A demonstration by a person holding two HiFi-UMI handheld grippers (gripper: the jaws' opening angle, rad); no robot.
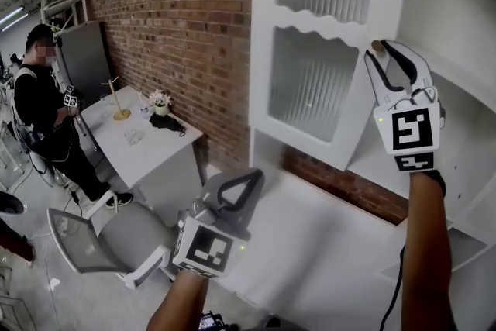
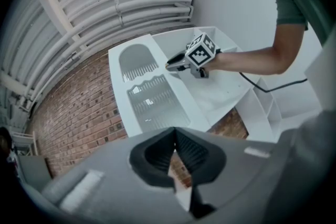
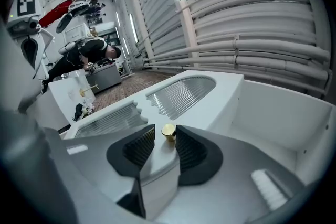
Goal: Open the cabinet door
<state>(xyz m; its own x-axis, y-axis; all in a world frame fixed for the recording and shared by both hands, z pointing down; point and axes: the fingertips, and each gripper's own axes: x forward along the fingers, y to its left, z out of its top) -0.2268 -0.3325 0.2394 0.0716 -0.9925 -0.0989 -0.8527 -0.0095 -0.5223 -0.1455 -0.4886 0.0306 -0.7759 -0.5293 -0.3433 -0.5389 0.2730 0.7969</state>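
Cabinet door (image 1: 310,21) swung ajar, upper centre of the head view.
Its brass knob (image 3: 168,132) sits between the right gripper's (image 3: 164,145) wide-spread jaws, whose pads are not pressing it. At lower centre the left gripper (image 1: 246,182) hangs empty with its jaws together, well apart from the door.

Probably a workshop loft, brick wall (image 1: 178,27), ceiling pipes (image 3: 262,8)

Cab. door (image 1: 314,81) juts out; free rm behind it in shelf bay (image 1: 457,19)
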